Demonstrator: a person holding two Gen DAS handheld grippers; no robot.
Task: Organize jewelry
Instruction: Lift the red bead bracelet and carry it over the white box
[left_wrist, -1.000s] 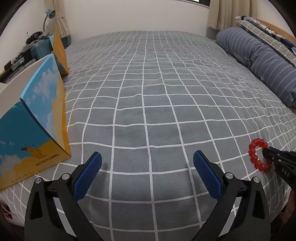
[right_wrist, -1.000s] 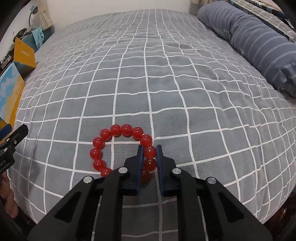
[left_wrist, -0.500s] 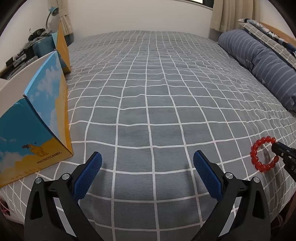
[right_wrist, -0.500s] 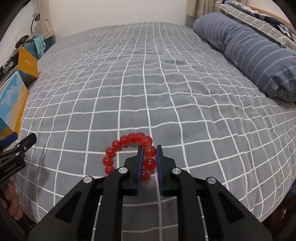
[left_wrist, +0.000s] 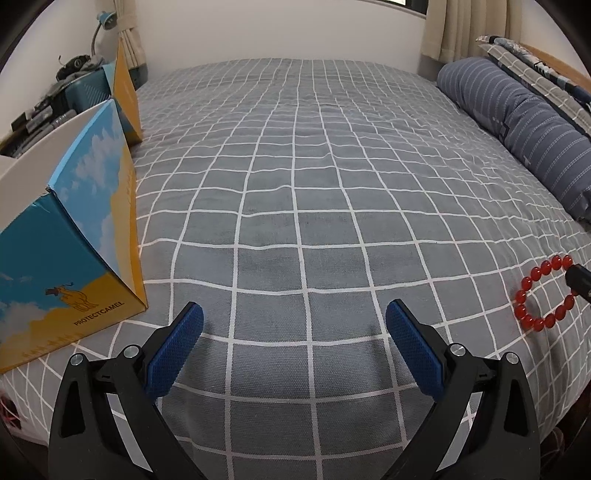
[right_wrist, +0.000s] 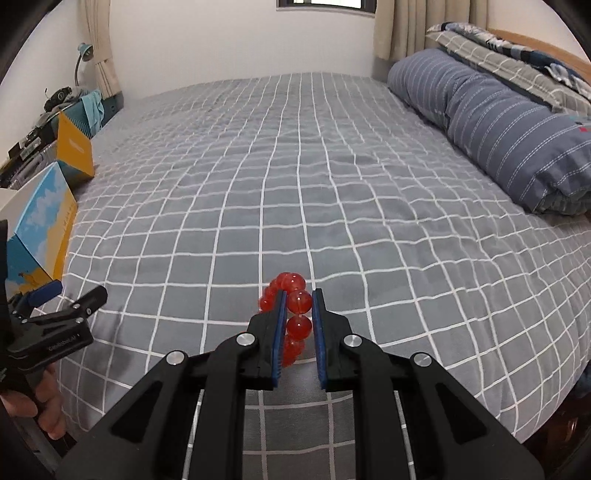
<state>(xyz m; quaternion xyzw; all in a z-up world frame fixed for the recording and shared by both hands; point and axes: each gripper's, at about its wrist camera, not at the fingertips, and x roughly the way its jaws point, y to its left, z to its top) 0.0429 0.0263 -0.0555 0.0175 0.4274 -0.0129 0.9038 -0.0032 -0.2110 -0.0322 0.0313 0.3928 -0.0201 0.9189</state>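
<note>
Right gripper (right_wrist: 298, 300) has its jaws clamped on the red bead bracelet (right_wrist: 291, 314), apparently dangling just above the checked bed (right_wrist: 295, 177). Left gripper (left_wrist: 294, 325) hovers, jaws wide, beside the blue-and-yellow box (left_wrist: 66, 266).

left wrist: we look down along the left gripper (left_wrist: 293, 347) over the bed (left_wrist: 295, 184), box (left_wrist: 74, 236) close left | right wrist: same slant, further right, pillow (right_wrist: 498, 125) near | shared: we see bed, box, bracelet (left_wrist: 543, 295) in both
</note>
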